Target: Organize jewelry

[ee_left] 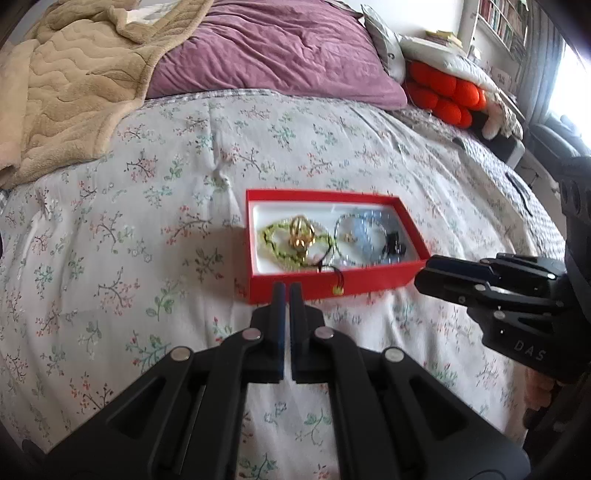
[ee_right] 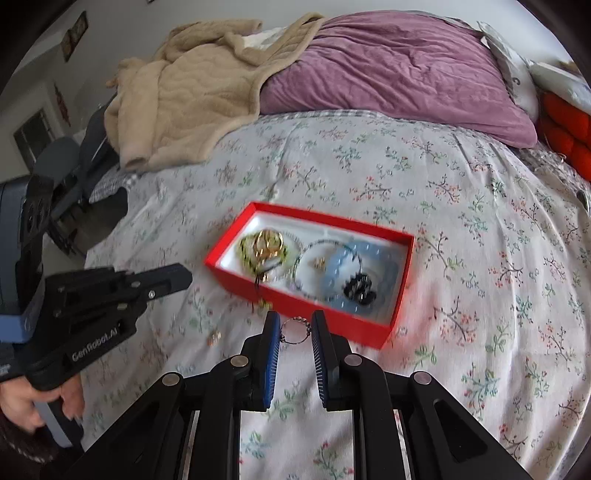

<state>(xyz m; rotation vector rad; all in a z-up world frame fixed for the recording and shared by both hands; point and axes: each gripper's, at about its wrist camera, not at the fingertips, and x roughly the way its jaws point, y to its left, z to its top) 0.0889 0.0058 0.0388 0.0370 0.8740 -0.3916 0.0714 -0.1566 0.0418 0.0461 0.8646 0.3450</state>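
Black plastic with blue ribbed pads makes up the right tool (ee_right: 294,325), whose fingers stand apart over a small beaded ring (ee_right: 294,331) lying on the bed just short of the red box (ee_right: 384,334); neither pad touches the ring. The left tool (ee_left: 287,291) has its fingers drawn nearly together with nothing between them, its tips just before the near wall of the box. Both hover above a quilted bedspread (ee_left: 147,221), pale and printed with small floral sprigs, which carries everything. The box is shallow, rectangular and white-lined, and holds a yellow-green beaded bracelet (ee_left: 275,236) with a shiny gold piece (ee_left: 301,232) resting on it, a pale blue bead bracelet (ee_left: 364,236), and a small black item (ee_left: 395,245); a thin cord with a yellow tag (ee_left: 338,290) hangs over the near wall. A tiny pinkish trinket (ee_right: 213,338) lies on the bedspread beside the left tool. Farther back sit a fluffy beige blanket (ee_left: 66,85), a crumpled purple duvet (ee_left: 273,48) and an orange knotted cushion (ee_left: 443,94), with a bookshelf (ee_left: 498,22) at the wall.
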